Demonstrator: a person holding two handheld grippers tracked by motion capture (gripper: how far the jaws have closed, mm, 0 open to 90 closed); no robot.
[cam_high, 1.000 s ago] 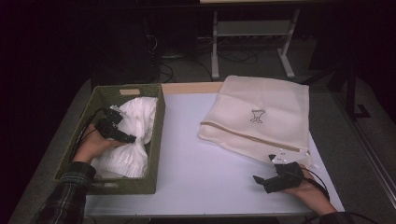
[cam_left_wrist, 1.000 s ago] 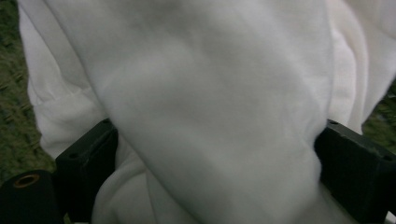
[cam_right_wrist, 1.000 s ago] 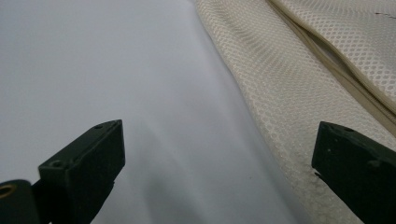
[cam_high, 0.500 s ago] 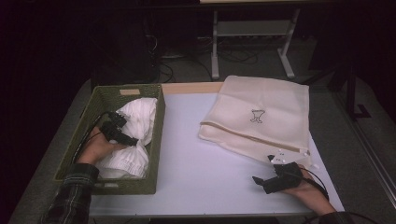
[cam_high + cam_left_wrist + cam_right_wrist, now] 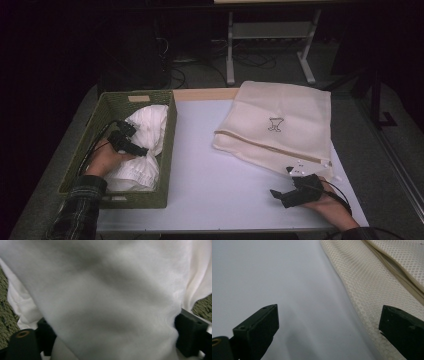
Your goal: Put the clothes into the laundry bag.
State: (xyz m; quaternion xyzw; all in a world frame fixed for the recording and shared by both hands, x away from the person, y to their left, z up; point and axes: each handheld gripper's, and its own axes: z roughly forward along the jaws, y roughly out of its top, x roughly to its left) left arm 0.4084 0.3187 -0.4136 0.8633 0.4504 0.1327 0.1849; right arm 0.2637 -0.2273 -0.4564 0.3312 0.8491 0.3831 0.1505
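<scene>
Currently the left tongs [image 5: 141,150] straddle the white cloth [image 5: 148,131] in the basket [image 5: 169,150], jaws spread; right tongs [image 5: 276,194] gape empty, well apart.

Left gripper [image 5: 131,146]: black, black cable trailing. Right gripper [image 5: 289,194]: black blocky jaws, screw holes noted. Plaid sleeve [image 5: 76,210] worn beside the basket [image 5: 170,150].
</scene>
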